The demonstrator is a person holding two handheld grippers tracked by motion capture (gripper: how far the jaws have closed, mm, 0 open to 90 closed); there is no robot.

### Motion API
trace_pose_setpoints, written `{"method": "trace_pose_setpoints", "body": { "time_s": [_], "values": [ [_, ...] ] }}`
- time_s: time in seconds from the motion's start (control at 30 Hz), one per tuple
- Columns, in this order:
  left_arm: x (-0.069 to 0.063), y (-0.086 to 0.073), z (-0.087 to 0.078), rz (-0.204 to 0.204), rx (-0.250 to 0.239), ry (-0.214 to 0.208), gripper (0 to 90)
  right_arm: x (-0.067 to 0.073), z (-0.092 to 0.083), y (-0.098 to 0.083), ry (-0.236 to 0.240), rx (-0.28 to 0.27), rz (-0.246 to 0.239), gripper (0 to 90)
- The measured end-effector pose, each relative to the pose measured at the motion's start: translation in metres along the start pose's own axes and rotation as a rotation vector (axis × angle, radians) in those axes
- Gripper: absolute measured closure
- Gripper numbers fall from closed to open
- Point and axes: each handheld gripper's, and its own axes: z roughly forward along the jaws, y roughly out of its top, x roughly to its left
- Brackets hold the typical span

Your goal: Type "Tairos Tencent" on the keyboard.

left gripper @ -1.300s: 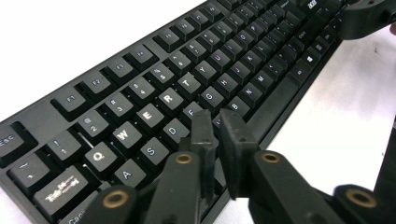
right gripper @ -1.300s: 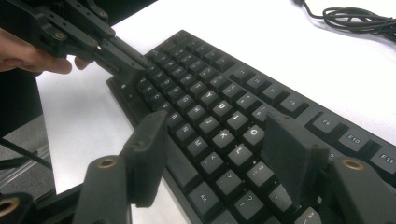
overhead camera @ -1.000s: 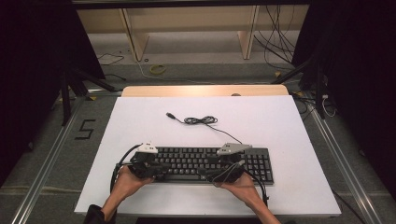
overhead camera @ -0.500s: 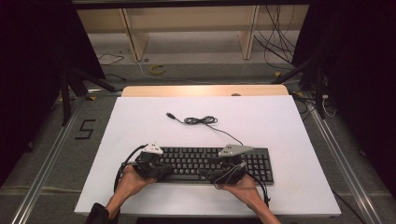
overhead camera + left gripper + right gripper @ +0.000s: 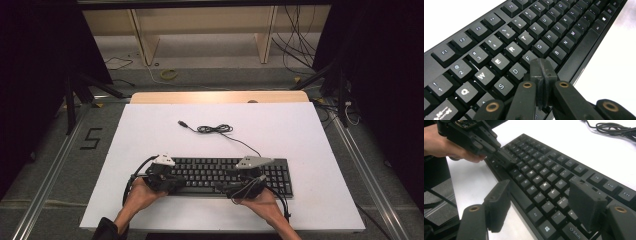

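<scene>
Two hand-held grippers sit over the black keyboard (image 5: 227,176), which lies flat on the white counter (image 5: 300,135) in the lower middle of the high view. My left hand-held gripper (image 5: 541,65) has its jaws pressed together with nothing between them, and the joined tips stand over the keys just below the F and G keys, at the lower centre of the left gripper view; I cannot tell whether they touch a key. My right hand-held gripper (image 5: 539,203) stands wide, one jaw at the lower left of the right gripper view above the keyboard's near edge, the other at the lower right above the keys. My left hand (image 5: 446,145) shows in the upper left of that view. A black cable (image 5: 215,129) lies coiled on the counter beyond the keyboard.
</scene>
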Motion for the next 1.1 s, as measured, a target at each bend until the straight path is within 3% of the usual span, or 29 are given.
{"method": "trace_pose_setpoints", "body": {
  "time_s": [0.13, 0.53, 0.83, 1.1],
  "values": [
    [0.002, 0.000, -0.004, -0.016, -0.023, -0.008, 87.9, 0.000, 0.000, 0.000, 0.000, 0.000, 0.001, 35.2],
    [0.005, 0.004, -0.015, -0.057, -0.083, -0.042, 71.7, 0.001, 0.001, -0.001, 0.004, 0.005, 0.003, 34.9],
    [0.012, 0.007, -0.022, -0.123, -0.121, 0.002, 49.9, 0.001, 0.001, 0.000, 0.006, 0.003, 0.002, 34.9],
    [0.020, 0.008, -0.027, -0.167, -0.147, 0.039, 40.1, 0.001, 0.002, 0.000, 0.009, 0.001, 0.004, 34.1]
  ]
}}
